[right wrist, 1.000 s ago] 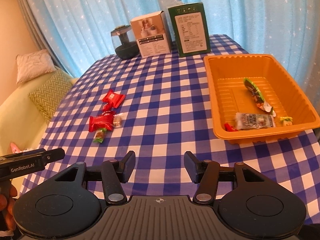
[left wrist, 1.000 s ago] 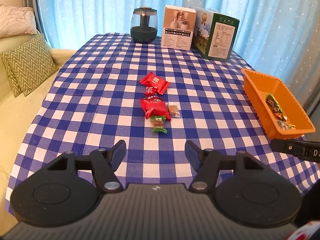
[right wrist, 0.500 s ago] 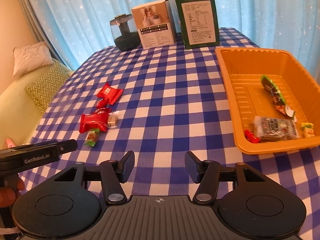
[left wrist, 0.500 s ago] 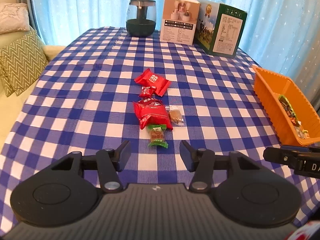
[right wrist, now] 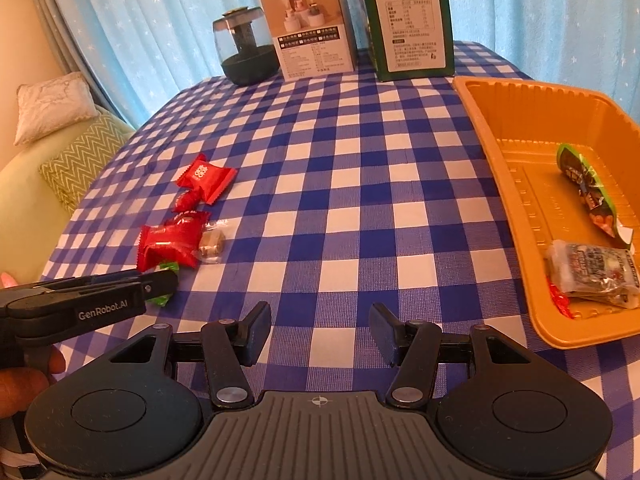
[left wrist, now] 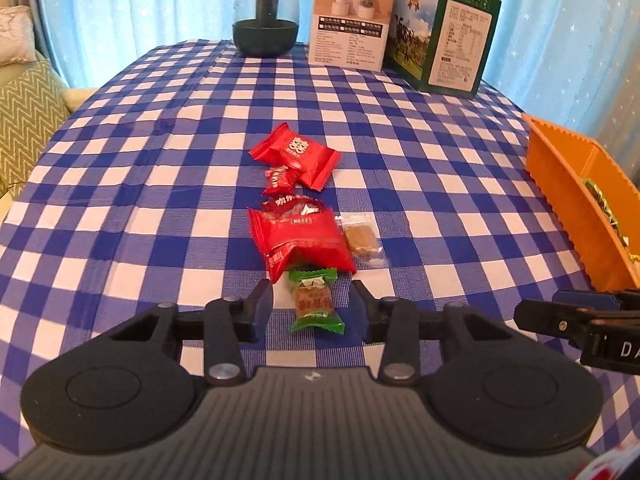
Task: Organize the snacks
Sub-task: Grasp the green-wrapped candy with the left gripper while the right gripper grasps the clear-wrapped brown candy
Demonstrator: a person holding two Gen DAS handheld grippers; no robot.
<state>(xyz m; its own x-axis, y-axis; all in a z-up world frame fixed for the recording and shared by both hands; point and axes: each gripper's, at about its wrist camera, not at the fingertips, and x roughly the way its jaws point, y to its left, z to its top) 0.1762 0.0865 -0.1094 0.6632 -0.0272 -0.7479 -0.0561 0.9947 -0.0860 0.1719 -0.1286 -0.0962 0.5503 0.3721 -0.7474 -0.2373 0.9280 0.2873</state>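
Note:
A row of snacks lies mid-table: a green-wrapped candy point(left wrist: 315, 301), a big red pack point(left wrist: 299, 237), a small clear-wrapped brown sweet point(left wrist: 360, 237), a tiny red candy point(left wrist: 279, 179) and a far red pack point(left wrist: 297, 154). My left gripper point(left wrist: 313, 307) straddles the green candy with its jaws closing, and the pads are apart from the wrapper. My right gripper point(right wrist: 319, 334) hovers open over bare cloth, holding nothing. The orange tray point(right wrist: 500, 128) on the right holds several wrapped snacks. In the right wrist view the left gripper point(right wrist: 162, 282) partly hides the green candy point(right wrist: 170, 267).
A dark glass jar point(left wrist: 266, 12), a white box point(left wrist: 352, 18) and a green box point(left wrist: 448, 34) stand along the far edge before blue curtains. A sofa with a zigzag cushion point(left wrist: 24, 116) lies left of the checked tablecloth point(left wrist: 160, 160). A hand point(right wrist: 24, 376) holds the left gripper.
Both grippers have moved forward and down toward the table. The left one has reached the green candy and its jaws have narrowed around it. The right jaws kept their width.

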